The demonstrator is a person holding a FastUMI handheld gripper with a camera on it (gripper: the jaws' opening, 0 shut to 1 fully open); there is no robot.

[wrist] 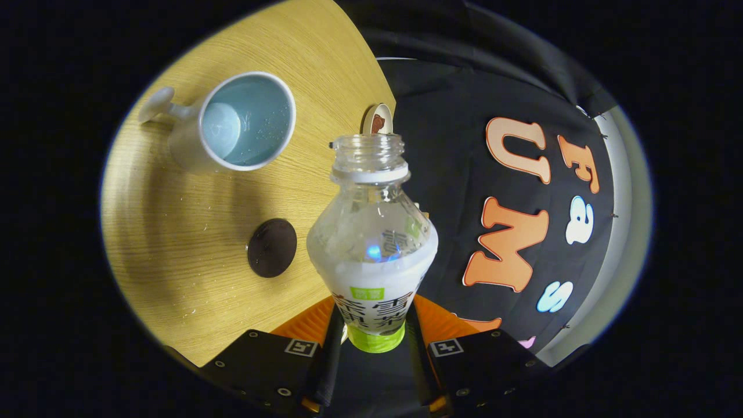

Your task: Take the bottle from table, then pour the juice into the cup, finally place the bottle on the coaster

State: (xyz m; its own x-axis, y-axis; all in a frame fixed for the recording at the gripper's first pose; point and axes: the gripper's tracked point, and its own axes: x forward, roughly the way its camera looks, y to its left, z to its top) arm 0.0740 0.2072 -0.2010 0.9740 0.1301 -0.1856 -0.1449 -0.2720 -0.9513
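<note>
A clear plastic bottle [371,244] with a white and green label and no cap stands out between my two orange fingers [310,322], and my gripper [372,328] is shut on its lower body. The view is rolled, so the bottle is tilted relative to the wooden table [174,244]. Little or no liquid shows in its neck. A white cup [238,125] with a pale blue inside and a side handle stands on the table beyond the fingers, off to the left of the bottle's mouth. A dark round coaster [271,248] lies flat on the wood, closer to the fingers than the cup.
A small round cream disc with a brown picture [378,120] shows just past the bottle's mouth at the table's far edge. The table ends there against the black booth cloth [453,174]. A few water drops lie on the wood near the coaster.
</note>
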